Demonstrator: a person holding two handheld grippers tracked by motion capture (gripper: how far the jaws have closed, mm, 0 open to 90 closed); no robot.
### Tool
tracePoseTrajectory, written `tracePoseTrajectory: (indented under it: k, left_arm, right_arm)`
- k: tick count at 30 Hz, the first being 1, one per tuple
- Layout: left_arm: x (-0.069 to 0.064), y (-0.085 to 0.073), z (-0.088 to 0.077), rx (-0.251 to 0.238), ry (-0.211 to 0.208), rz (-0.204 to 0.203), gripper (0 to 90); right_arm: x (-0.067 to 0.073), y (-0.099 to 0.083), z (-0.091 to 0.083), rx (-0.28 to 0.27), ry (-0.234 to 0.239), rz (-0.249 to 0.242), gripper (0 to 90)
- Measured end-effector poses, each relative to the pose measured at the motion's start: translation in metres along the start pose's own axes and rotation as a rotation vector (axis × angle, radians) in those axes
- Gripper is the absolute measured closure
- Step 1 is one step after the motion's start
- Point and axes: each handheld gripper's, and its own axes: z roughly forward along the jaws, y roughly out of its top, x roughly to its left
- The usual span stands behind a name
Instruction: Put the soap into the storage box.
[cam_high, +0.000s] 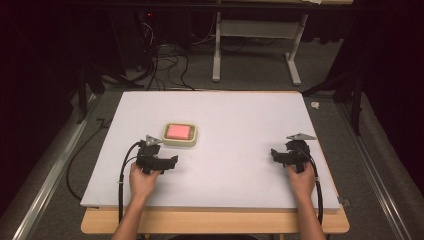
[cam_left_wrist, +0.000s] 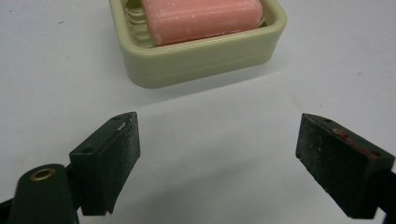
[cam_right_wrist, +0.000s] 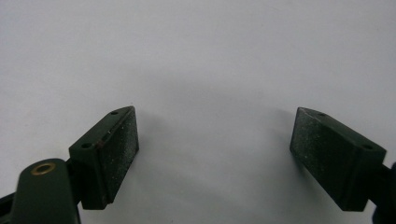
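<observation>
- The counter (cam_high: 240, 150) wears a white sheet, with bare wood along its near edge; grey carpet, loose cables (cam_high: 165, 62) and a white desk frame (cam_high: 255, 45) lie beyond its far edge in a dark room.
- A cream soap dish (cam_high: 180, 135) sits left of the counter's centre, holding a pink soap bar (cam_high: 179, 131).
- The left hand-held gripper (cam_left_wrist: 217, 149), just near of the dish, gapes wide and grips nothing.
- The right hand-held gripper (cam_right_wrist: 215, 149), by the right edge, is likewise spread and empty.

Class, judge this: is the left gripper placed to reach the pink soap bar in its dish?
Probably yes. The left gripper is open, facing the soap bar in its dish, bare table between.
</observation>
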Motion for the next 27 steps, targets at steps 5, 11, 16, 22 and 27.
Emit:
tracePoseTrajectory:
  k: [5,11,16,22,27]
  left_arm:
    - [0.0,-0.001,0.006,0.01,0.004,0.001,14.5]
    - [0.0,-0.001,0.012,0.018,0.008,0.001,14.5]
    - [0.0,-0.001,0.017,0.025,0.017,0.002,14.5]
    - [-0.001,-0.002,0.023,0.03,0.034,0.015,14.5]
    - [-0.002,-0.002,0.025,0.03,0.037,0.016,14.5]
  right_arm:
    - [0.0,0.0,0.0,0.0,0.0,0.0,16.0]
    - [0.0,0.0,0.0,0.0,0.0,0.0,16.0]
    - [0.0,0.0,0.0,0.0,0.0,0.0,16.0]
    - [0.0,0.0,0.0,0.0,0.0,0.0,16.0]
    - [0.0,0.0,0.0,0.0,0.0,0.0,15.9]
